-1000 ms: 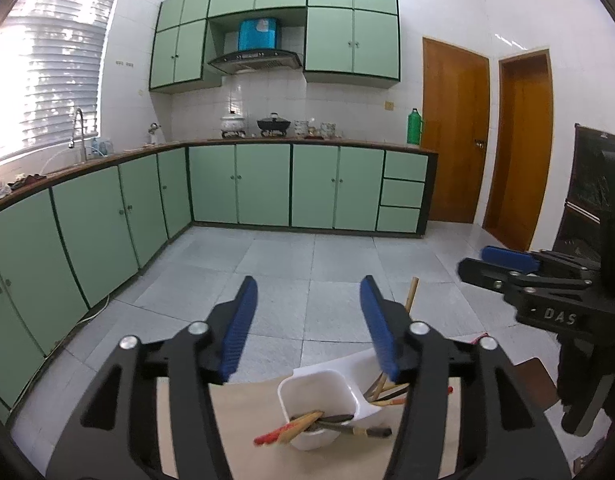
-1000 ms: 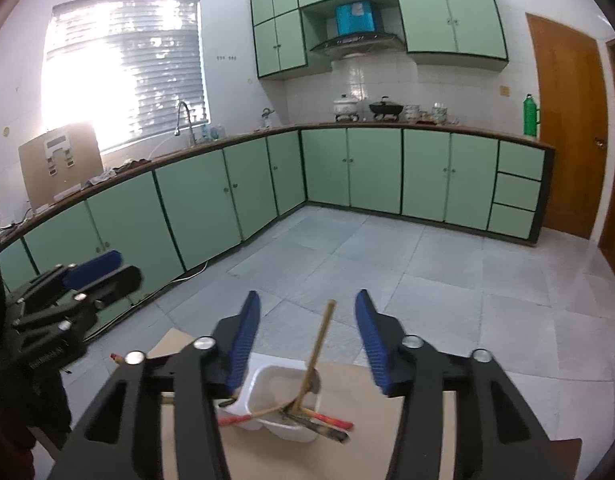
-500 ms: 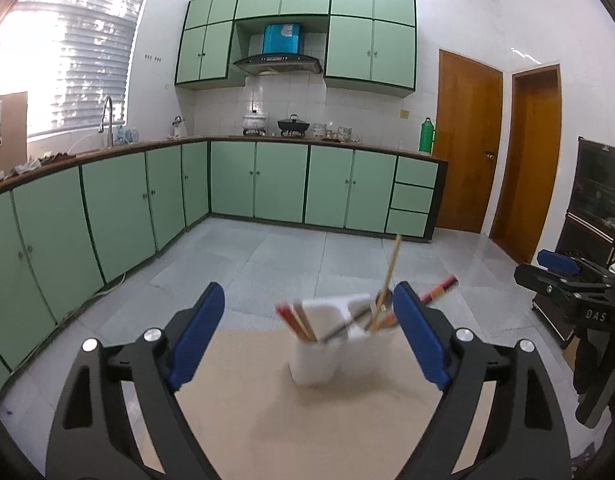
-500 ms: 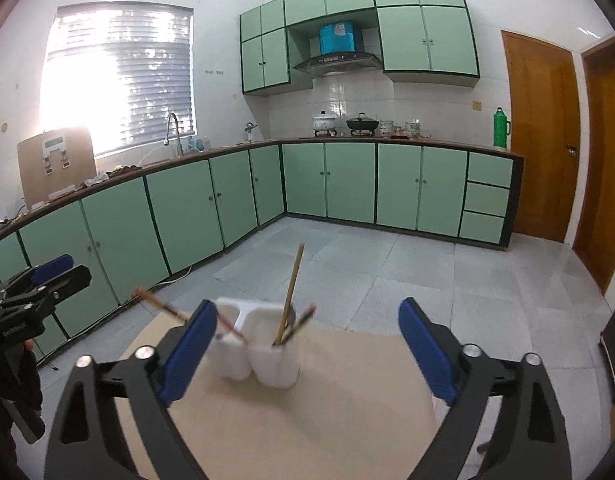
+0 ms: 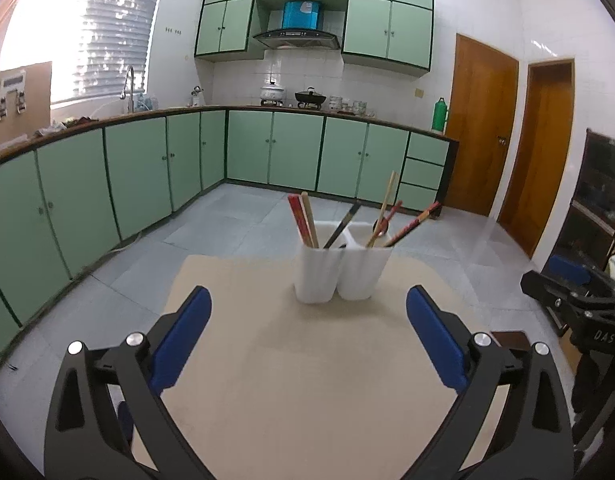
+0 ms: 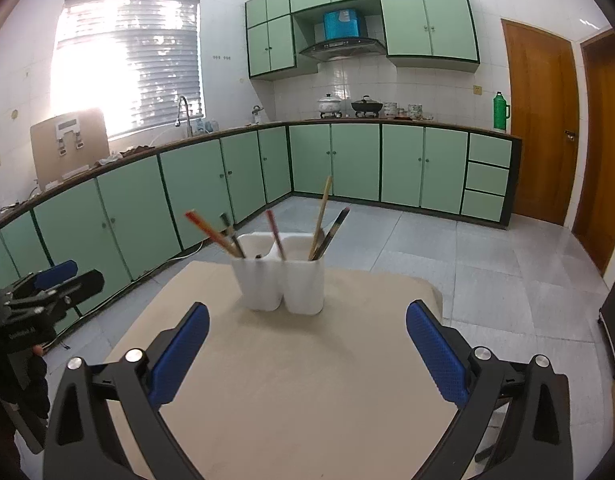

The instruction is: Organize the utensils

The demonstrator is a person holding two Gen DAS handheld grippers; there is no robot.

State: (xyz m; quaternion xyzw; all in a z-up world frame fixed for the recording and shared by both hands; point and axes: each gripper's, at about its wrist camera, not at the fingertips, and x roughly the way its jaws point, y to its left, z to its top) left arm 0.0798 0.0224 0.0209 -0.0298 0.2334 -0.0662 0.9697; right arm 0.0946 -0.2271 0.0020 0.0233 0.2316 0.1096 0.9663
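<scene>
Room: kitchen with green cupboards [image 5: 295, 152], grey tile floor, two brown doors.
Tabletop [image 5: 307, 380]: tan, bare near both claws.
Holder [image 5: 339, 270]: white, two cups joined, standing upright near the far edge of the tabletop.
Sticks [image 5: 305, 220]: red, tan and dark ones, leaning out of both cups.
Left claw [image 5: 307, 336]: wide open, just been opening, nothing between the blue pads, well apart from the holder.
Right claw [image 6: 307, 348]: wide open too, just been opening, gripping nothing.
</scene>
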